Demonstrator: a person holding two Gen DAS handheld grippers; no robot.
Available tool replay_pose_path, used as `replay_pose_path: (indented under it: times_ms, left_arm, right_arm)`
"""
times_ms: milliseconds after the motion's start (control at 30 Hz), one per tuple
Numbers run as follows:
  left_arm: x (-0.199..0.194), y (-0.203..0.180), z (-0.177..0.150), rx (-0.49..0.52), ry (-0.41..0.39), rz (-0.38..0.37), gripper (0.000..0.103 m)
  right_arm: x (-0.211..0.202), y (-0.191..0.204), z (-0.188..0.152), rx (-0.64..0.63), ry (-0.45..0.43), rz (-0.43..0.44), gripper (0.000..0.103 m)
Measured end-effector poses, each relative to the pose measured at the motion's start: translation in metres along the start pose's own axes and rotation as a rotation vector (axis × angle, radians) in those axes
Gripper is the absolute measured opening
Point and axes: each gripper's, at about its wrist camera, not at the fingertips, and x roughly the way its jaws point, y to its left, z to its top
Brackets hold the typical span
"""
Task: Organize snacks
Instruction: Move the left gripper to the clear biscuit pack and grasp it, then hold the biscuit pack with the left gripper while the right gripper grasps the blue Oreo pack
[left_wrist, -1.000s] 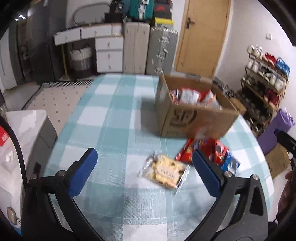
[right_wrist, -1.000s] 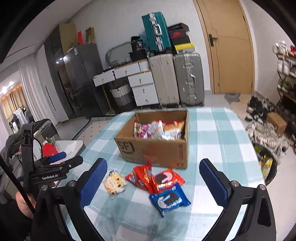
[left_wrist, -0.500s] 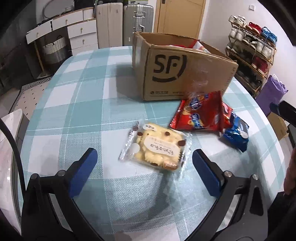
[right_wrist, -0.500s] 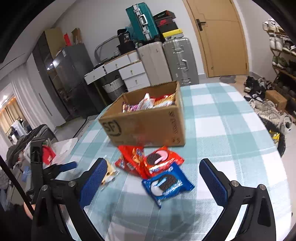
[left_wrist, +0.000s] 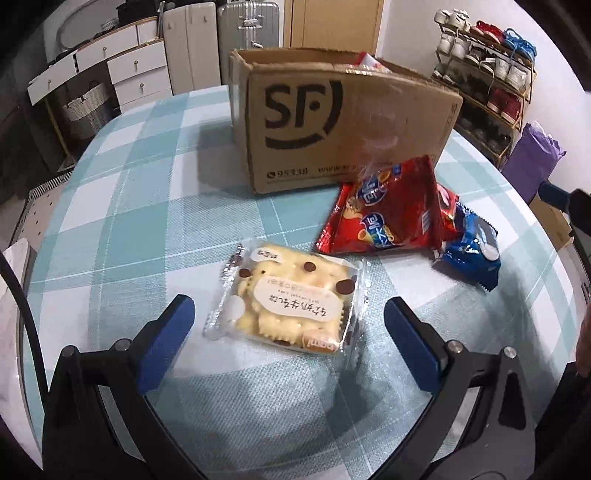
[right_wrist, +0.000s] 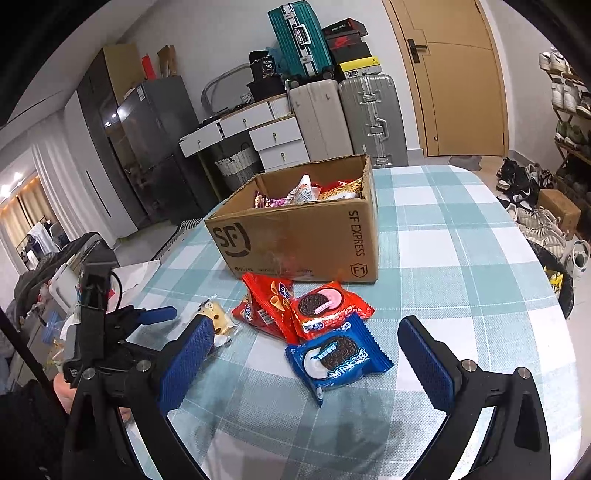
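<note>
Both grippers gape empty; the left gripper straddles the biscuit packet, whose slick wrapper might squirt free.

The tablecloth was checked in pale teal and white. The cardboard box was brown with black print. The near cookie packet was clear and showed pale yellow biscuits with brown dots. Farther right lay a red packet and a blue one. The gripper pads were blue.
</note>
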Motion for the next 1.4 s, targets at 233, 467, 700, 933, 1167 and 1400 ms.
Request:
replay_pose_path:
  times_ms: [233,467,700,933,1167,1400]
  left_arm:
    - [0.018,-0.007,0.005,0.021,0.029,0.036,0.102]
    - [0.028,0.001,0.009,0.016,0.023,0.038,0.102]
    - [0.027,0.006,0.010,0.023,0.022,0.028,0.089]
    - [0.019,0.008,0.007,0.023,0.021,0.029,0.067]
    - [0.014,-0.001,0.003,0.035,0.023,0.028,0.063]
    - [0.006,-0.006,0.001,0.038,0.017,0.029,0.063]
  right_arm:
    - [0.000,0.001,-0.001,-0.013,0.000,0.005,0.101]
    - [0.001,0.000,-0.001,-0.010,0.004,0.003,0.101]
    - [0.003,-0.006,-0.002,0.010,0.016,-0.001,0.101]
    - [0.004,-0.008,-0.004,0.018,0.022,0.005,0.101]
    - [0.004,-0.007,-0.005,0.004,0.016,-0.011,0.101]
    - [0.002,-0.009,-0.005,0.001,0.012,-0.020,0.101]
